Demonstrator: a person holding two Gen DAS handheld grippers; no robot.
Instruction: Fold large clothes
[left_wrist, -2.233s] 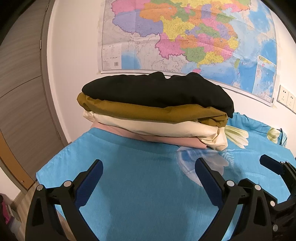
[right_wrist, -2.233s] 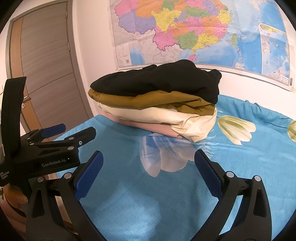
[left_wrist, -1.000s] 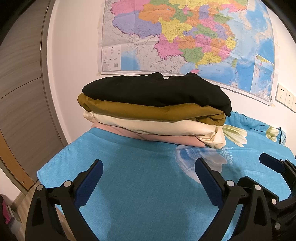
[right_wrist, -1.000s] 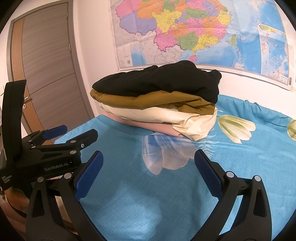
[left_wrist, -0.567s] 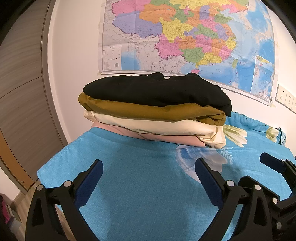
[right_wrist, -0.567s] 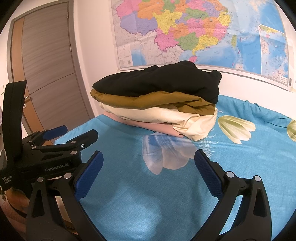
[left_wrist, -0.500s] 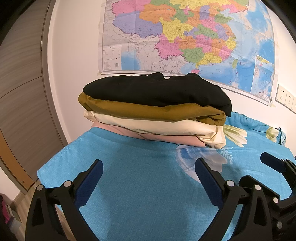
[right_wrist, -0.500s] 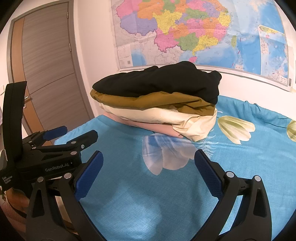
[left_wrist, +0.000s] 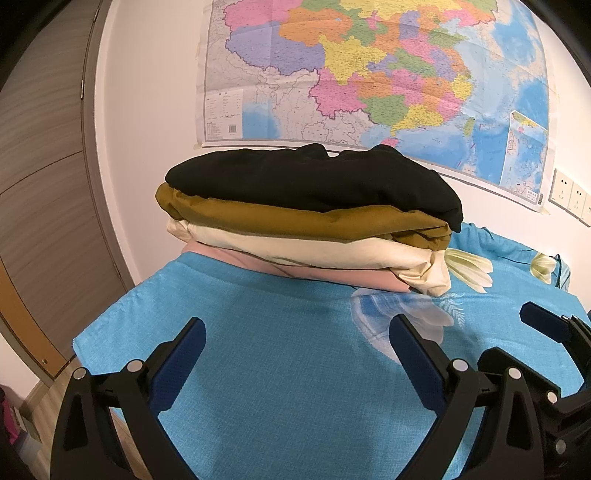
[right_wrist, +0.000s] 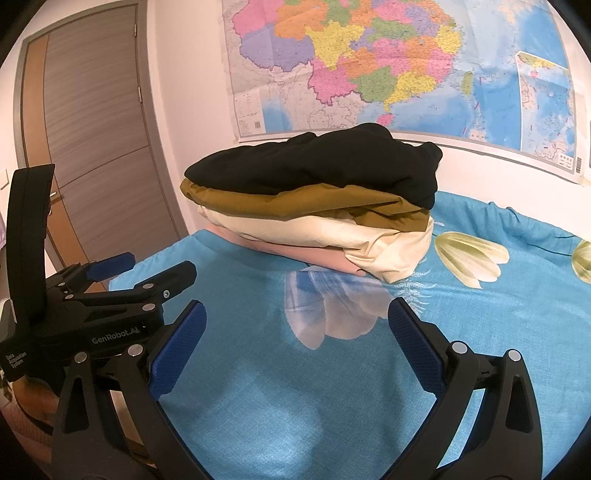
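stack: four folded garments piled at the far left corner of the bed, close to the wall, under the map
black garment (left_wrist: 314, 181) (right_wrist: 317, 166): top layer, rounded, right end droops over the layers below
mustard garment (left_wrist: 295, 218) (right_wrist: 295, 201): second layer, directly under the black one, folds bunched at its right end
cream garment (left_wrist: 314, 247) (right_wrist: 332, 230): third layer, its right corner sags down and touches the sheet
pink garment (left_wrist: 332, 273) (right_wrist: 314, 254): bottom layer, flat on the sheet, only a thin edge shows
bed sheet (left_wrist: 280, 350) (right_wrist: 332, 387): turquoise with a pale flower print; the near part in front of the stack is bare; left edge drops off toward the door
left claw (left_wrist: 297, 345) (right_wrist: 146, 267): wide open, blue pads well apart, nothing between them; hovers over the near left part of the bed, aimed at the stack, apart from it
right claw (right_wrist: 295, 330) (left_wrist: 543, 325): wide open, holding nothing; over the near middle of the bed, just right of the left claw, apart from the stack; only partly seen at the edge of the left wrist view
map (left_wrist: 369, 74) (right_wrist: 406, 66): large coloured wall map behind the stack
door (right_wrist: 96, 147) (left_wrist: 33, 184): grey wood-grain, left of the bed
wall sockets (left_wrist: 570, 194): white, on the wall right of the map
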